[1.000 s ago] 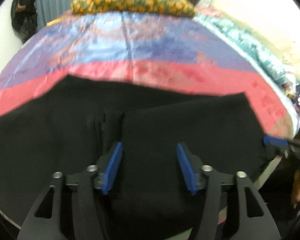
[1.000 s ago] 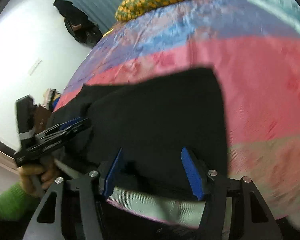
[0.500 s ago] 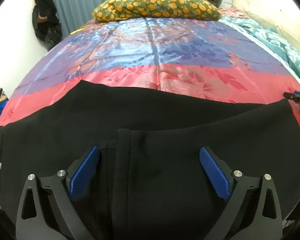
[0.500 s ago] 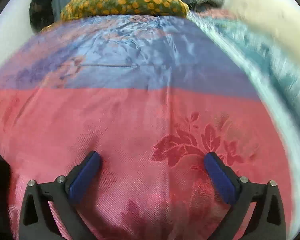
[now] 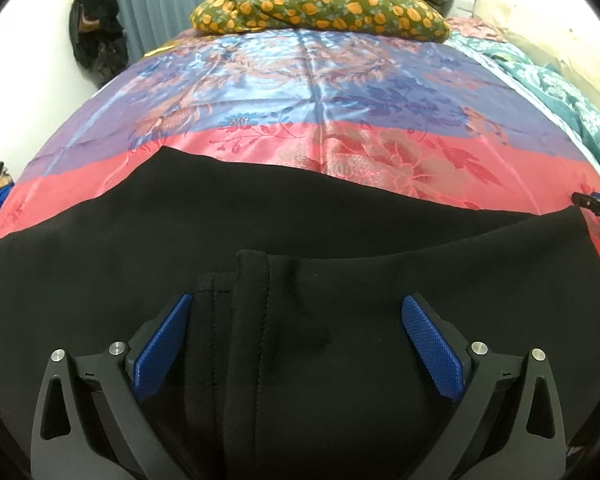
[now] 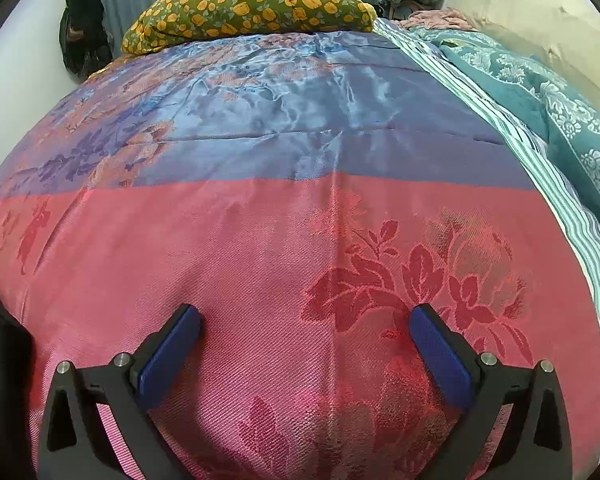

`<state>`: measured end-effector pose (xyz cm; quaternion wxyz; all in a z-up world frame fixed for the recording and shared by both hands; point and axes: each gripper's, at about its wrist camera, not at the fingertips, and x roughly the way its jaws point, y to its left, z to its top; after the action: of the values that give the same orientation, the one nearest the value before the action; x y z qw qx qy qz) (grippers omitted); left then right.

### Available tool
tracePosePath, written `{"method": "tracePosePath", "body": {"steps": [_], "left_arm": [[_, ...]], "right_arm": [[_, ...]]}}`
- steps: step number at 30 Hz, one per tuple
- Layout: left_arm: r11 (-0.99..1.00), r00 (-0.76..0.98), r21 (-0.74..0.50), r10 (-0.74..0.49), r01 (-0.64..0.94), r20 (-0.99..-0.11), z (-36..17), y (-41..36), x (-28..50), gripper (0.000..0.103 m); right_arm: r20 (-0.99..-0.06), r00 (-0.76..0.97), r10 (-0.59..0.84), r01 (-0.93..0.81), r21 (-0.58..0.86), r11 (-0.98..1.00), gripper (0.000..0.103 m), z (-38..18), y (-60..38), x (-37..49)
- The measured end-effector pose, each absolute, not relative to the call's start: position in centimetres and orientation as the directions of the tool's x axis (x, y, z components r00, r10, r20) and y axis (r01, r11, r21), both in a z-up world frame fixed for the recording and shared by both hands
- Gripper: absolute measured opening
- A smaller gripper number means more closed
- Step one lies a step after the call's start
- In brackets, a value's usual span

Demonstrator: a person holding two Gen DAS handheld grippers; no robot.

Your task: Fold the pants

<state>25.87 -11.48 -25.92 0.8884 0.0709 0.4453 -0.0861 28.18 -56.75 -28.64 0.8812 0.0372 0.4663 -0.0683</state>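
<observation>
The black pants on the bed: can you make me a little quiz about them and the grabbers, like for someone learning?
1. True or false: the left gripper is pinching the black pants.
2. What lies under the open right gripper? A) the pants B) the pink part of the bedspread C) the flowered pillow
3. Fill in: the pants lie on the ___ band of the bedspread, not the blue one.

Key
1. False. Its jaws stand wide open over the pants.
2. B. The pants show only at that view's left edge.
3. pink
</observation>
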Motion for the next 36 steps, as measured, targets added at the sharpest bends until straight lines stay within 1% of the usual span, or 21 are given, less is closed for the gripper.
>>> {"method": "tracePosePath", "body": {"steps": [36], "left_arm": [[0.975, 0.588, 0.06, -0.078, 0.213, -0.805, -26.11, -11.62, 26.03, 0.103]], "right_arm": [[-0.827, 0.557, -0.084, 0.154, 0.003, 0.988, 0.103, -28.66, -56.82, 28.1]]}}
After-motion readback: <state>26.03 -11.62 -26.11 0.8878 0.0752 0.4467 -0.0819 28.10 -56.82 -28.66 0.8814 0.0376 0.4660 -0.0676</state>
